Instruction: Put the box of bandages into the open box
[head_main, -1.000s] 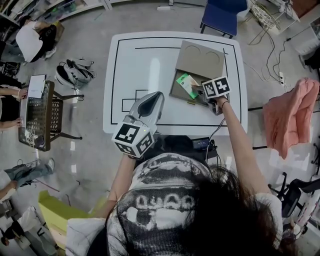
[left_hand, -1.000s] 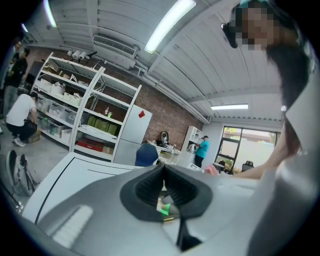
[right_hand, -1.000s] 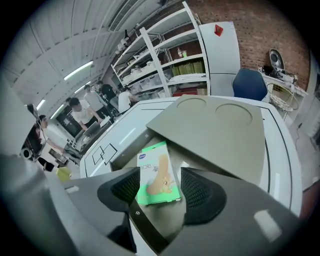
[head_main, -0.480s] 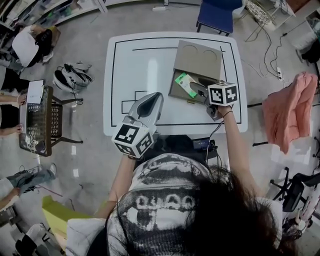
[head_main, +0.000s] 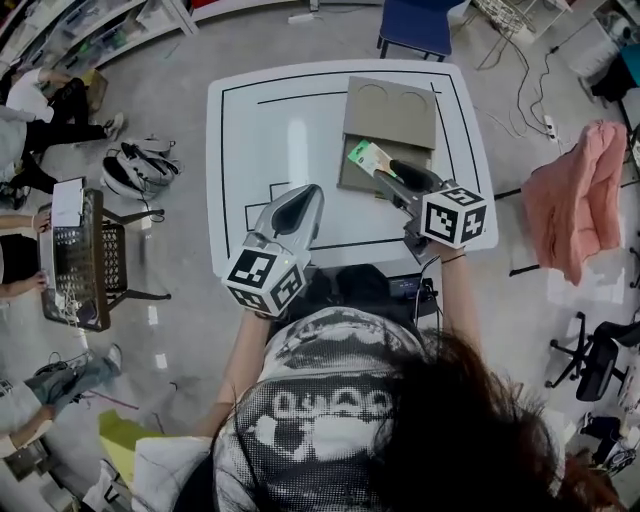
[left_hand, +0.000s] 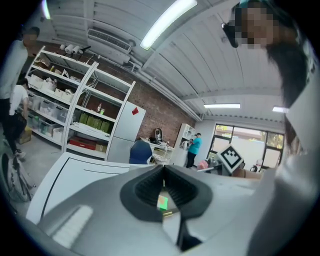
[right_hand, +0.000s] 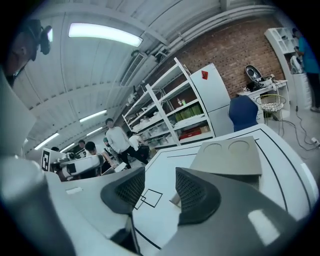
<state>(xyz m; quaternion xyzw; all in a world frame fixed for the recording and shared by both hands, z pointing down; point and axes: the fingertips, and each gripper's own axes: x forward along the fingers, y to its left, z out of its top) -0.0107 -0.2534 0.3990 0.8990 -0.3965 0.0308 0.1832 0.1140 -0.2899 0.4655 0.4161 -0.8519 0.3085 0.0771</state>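
The green box of bandages (head_main: 367, 158) lies inside the open cardboard box (head_main: 352, 178), whose lid (head_main: 392, 112) lies flat on the table beyond it. My right gripper (head_main: 386, 173) hovers just on the near side of the bandage box, apart from it. Its jaws are closing with nothing between them (right_hand: 155, 187). In the right gripper view the cardboard lid (right_hand: 230, 155) lies ahead. My left gripper (head_main: 297, 207) is held over the table's near edge, shut and empty. Through its jaws (left_hand: 162, 172) a bit of the green box (left_hand: 163, 202) shows.
The white table (head_main: 270, 130) carries black marked lines. A blue chair (head_main: 415, 25) stands at its far side. A pink cloth (head_main: 578, 200) hangs to the right. A basket on a stand (head_main: 75, 250), a backpack (head_main: 135, 165) and seated people are to the left.
My right gripper has drawn back from the green box toward the near right, leaving that box in the cardboard box. The left gripper has stayed put.
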